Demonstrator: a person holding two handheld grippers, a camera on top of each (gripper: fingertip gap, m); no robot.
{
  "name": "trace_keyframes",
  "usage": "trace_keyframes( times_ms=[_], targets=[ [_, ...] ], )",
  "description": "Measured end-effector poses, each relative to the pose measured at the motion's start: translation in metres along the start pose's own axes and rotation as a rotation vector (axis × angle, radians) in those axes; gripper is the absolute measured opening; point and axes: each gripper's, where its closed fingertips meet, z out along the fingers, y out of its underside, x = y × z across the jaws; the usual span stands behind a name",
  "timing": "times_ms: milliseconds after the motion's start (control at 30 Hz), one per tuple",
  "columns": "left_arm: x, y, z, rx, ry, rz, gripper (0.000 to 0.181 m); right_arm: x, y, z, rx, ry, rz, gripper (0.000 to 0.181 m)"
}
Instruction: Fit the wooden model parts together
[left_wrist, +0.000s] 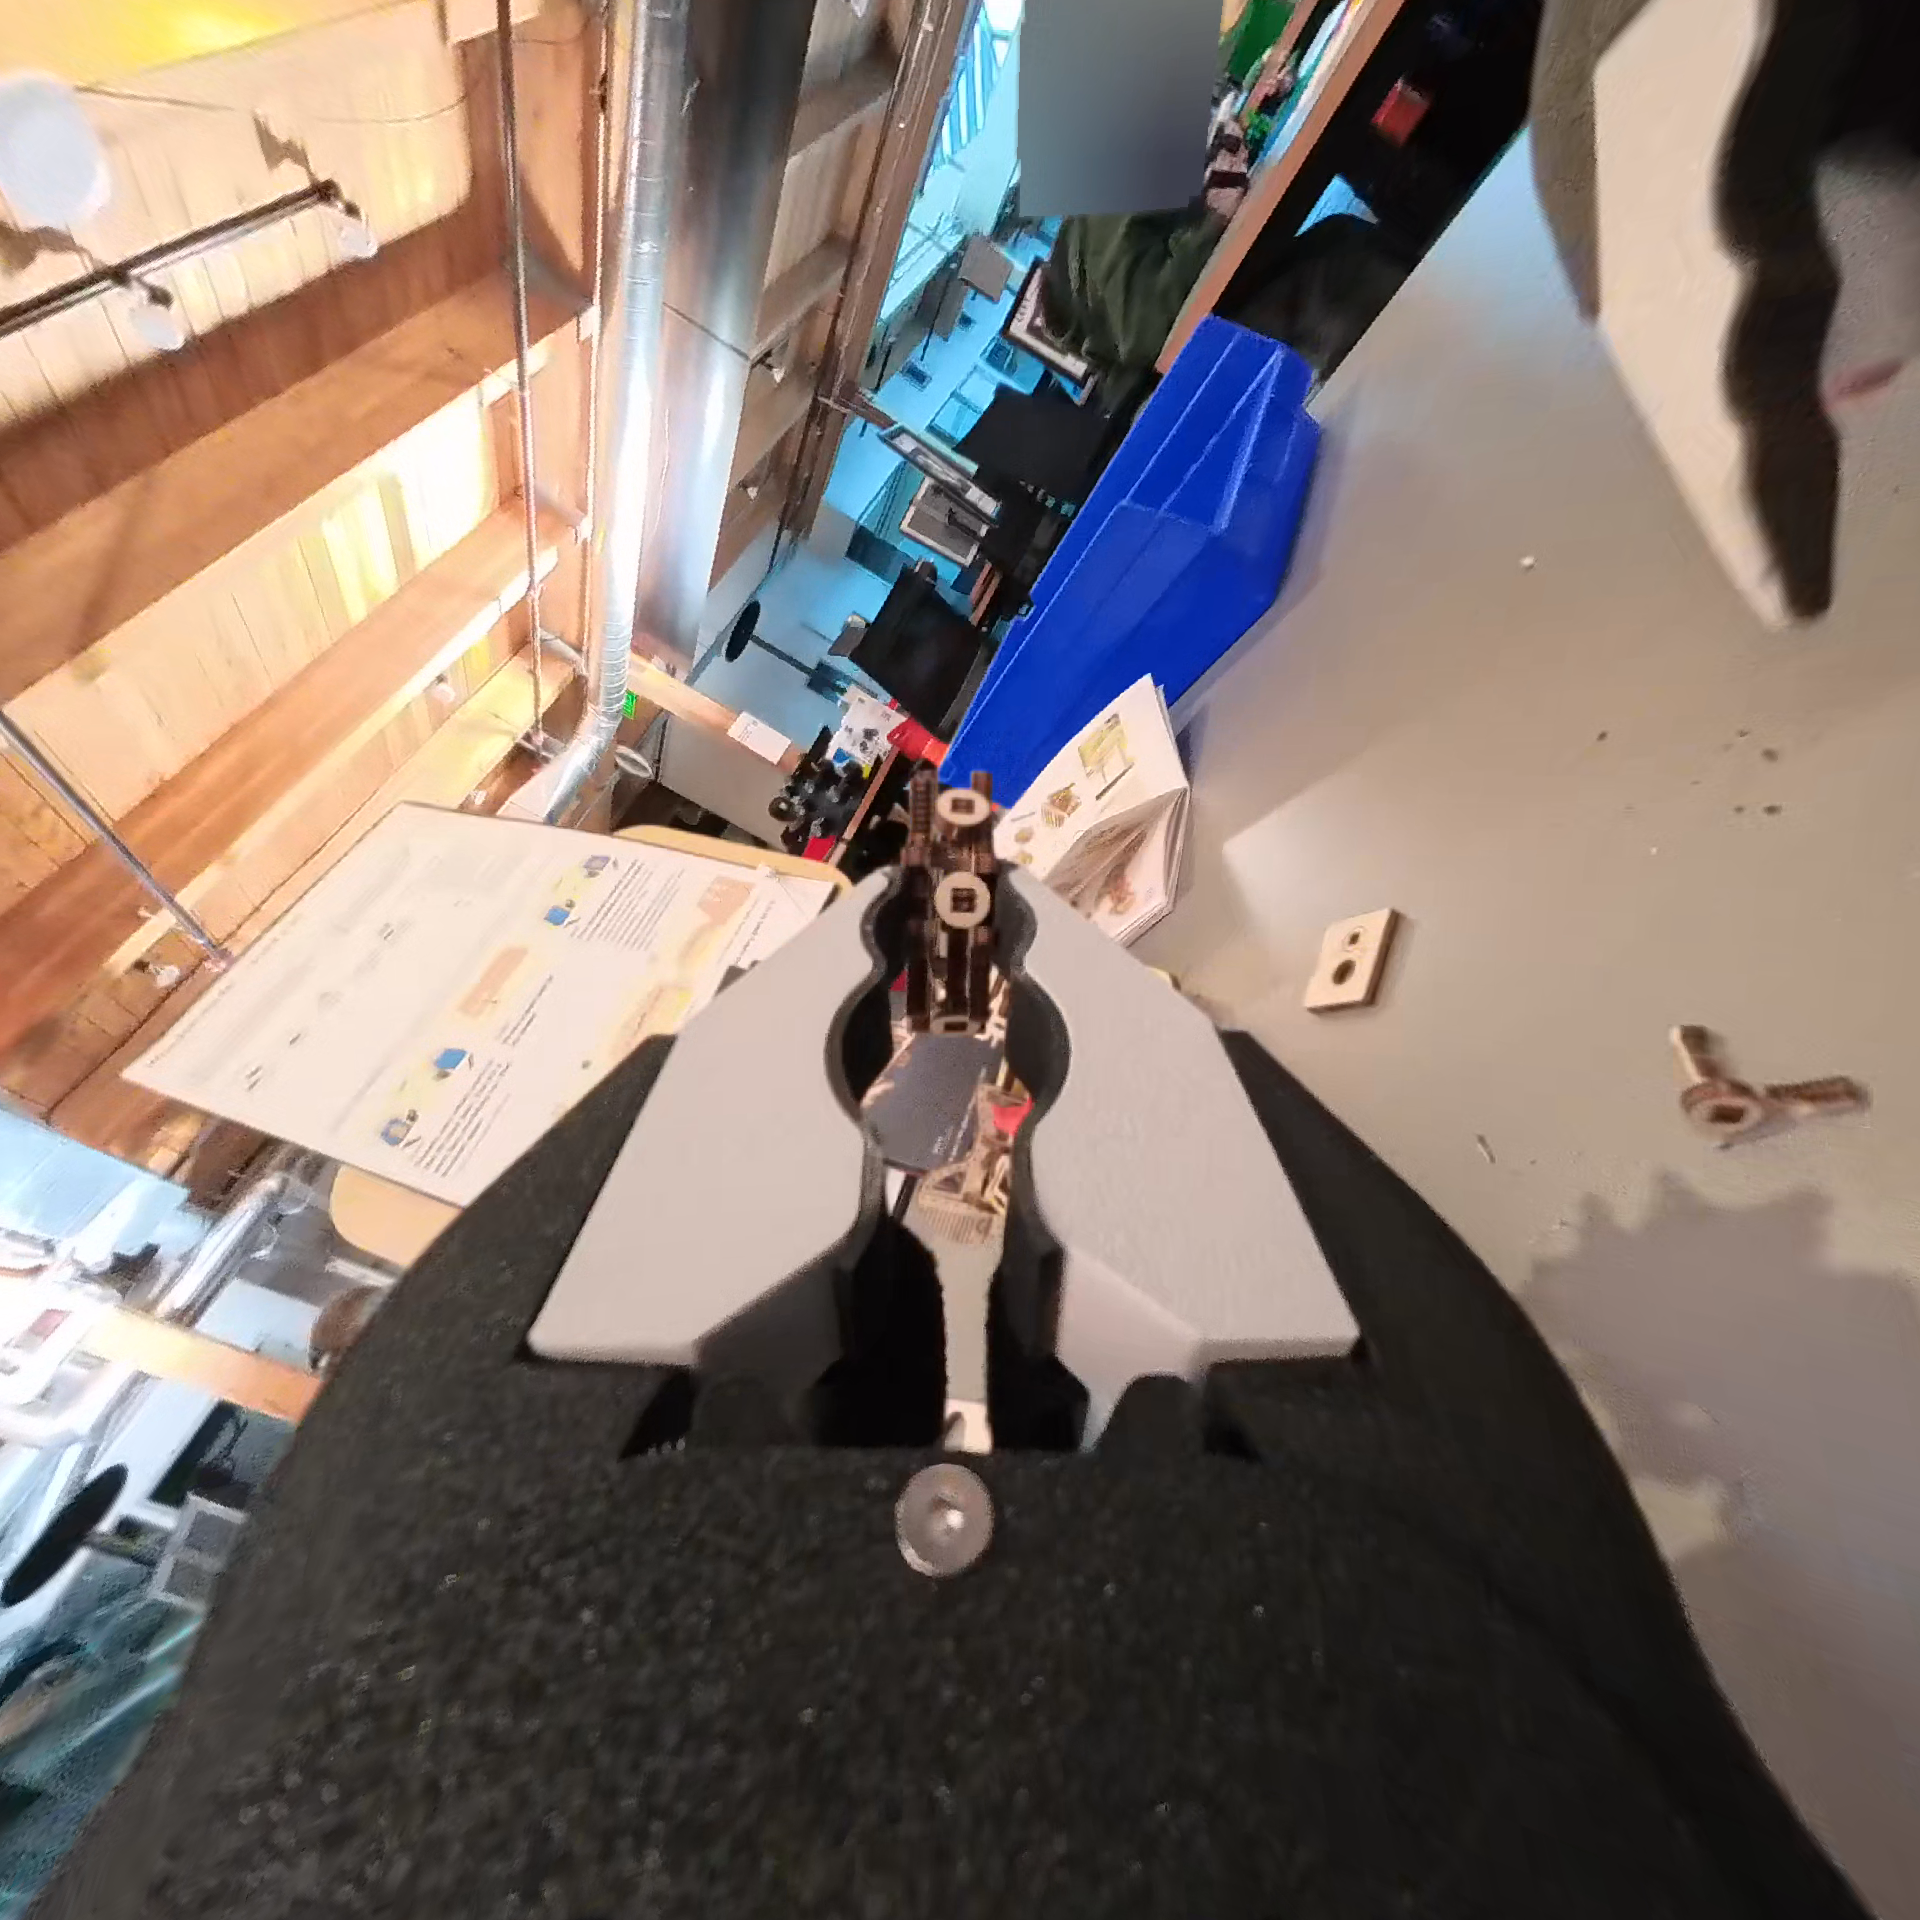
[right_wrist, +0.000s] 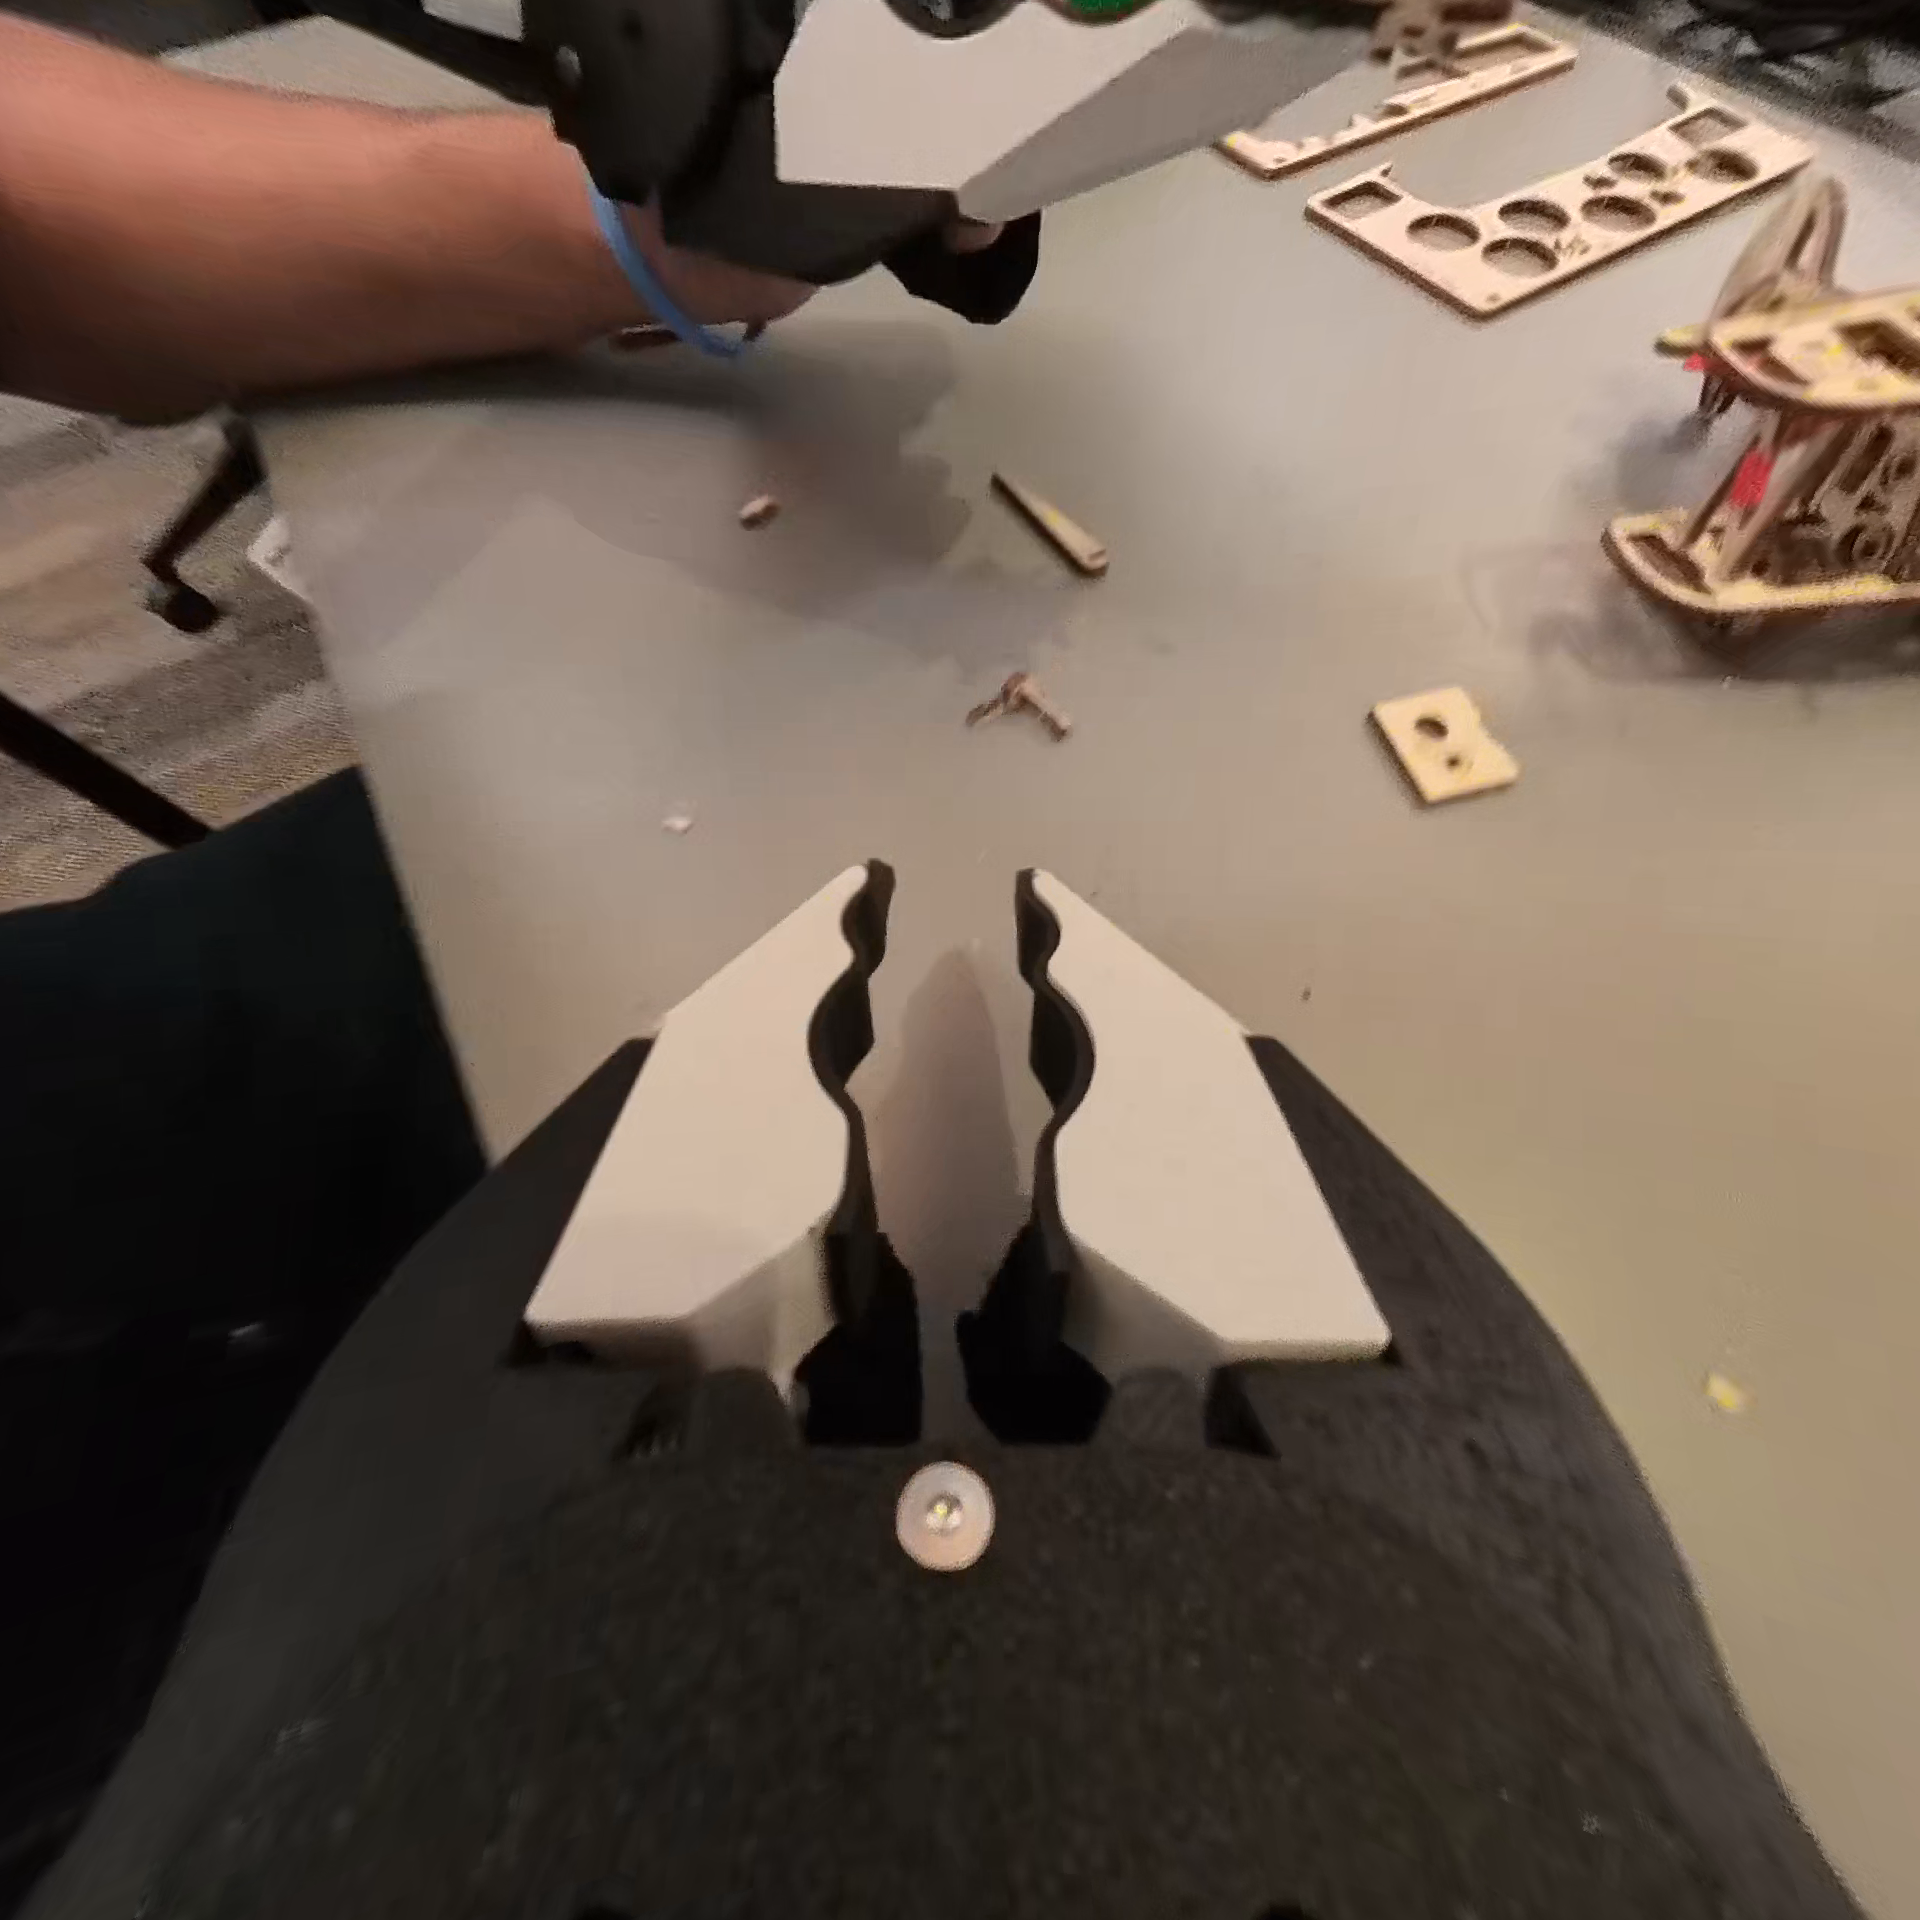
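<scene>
The left gripper (left_wrist: 954, 914) is tilted sideways, clamped on a dark toothed wooden model part (left_wrist: 951, 904) — the right gripper (right_wrist: 954, 883) is held low over the grey table (right_wrist: 1351, 1039), parted, empty.

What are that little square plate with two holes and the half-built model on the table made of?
Both look like thin, unpainted laser-cut plywood. The square plate is pale and matte, with cleanly cut holes. The model is the same pale wood, its cut edges dark brown as if scorched. The small red bits on it are unclear.

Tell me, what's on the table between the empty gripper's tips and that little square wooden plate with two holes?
Nothing. In the right wrist view, bare grey table runs from the right gripper to the square plate.
</scene>
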Motion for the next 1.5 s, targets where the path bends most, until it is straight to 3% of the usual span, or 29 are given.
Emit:
trace_keyframes(
  times_ms=[267, 400, 500, 667, 800, 900, 1000, 1067, 1167, 1267, 1400, 1500],
  targets=[
    [0.001, 0.029, 0.004, -0.071, 0.01, -0.097, 0.012, 0.011, -0.029, 0.058, -0.103, -0.231, -0.099, 0.025],
    [-0.011, 0.046, 0.003, -0.101, -0.013, -0.188, 0.012, 0.014, -0.024, 0.072, -0.215, -0.204, -0.195, 0.018],
    [-0.014, 0.054, 0.002, -0.116, -0.02, -0.201, 0.012, 0.015, -0.013, 0.072, -0.292, -0.215, -0.2, 0.016],
    [-0.008, 0.049, 0.004, -0.108, 0.0, -0.198, 0.013, 0.018, -0.019, 0.07, -0.263, -0.178, -0.193, 0.0],
    [-0.004, 0.046, 0.005, -0.103, 0.012, -0.186, 0.012, 0.022, -0.022, 0.046, -0.261, -0.17, -0.08, 0.0],
    [-0.003, 0.047, 0.006, -0.113, 0.014, -0.184, 0.012, 0.037, -0.043, 0.023, -0.176, -0.102, -0.035, 0.0],
    [0.0, 0.048, 0.007, -0.12, 0.024, -0.18, 0.012, 0.036, -0.085, 0.006, 0.08, -0.163, 0.134, 0.014],
    [0.002, 0.047, 0.007, -0.119, 0.03, -0.173, 0.012, 0.041, -0.091, -0.001, 0.162, -0.167, 0.269, 0.023],
    [0.003, 0.043, 0.007, -0.109, 0.034, -0.164, 0.012, 0.041, -0.097, -0.012, 0.268, -0.206, 0.458, 0.0],
    [0.006, 0.041, 0.008, -0.106, 0.04, -0.152, 0.012, 0.054, -0.095, -0.018, 0.325, -0.099, 0.519, 0.0],
    [0.006, 0.039, 0.008, -0.101, 0.04, -0.149, 0.012, 0.049, -0.115, -0.035, 0.453, -0.053, 0.443, 0.036],
    [0.006, 0.04, 0.008, -0.103, 0.039, -0.146, 0.012, 0.043, -0.131, -0.045, 0.501, -0.035, 0.367, 0.05]
  ],
)
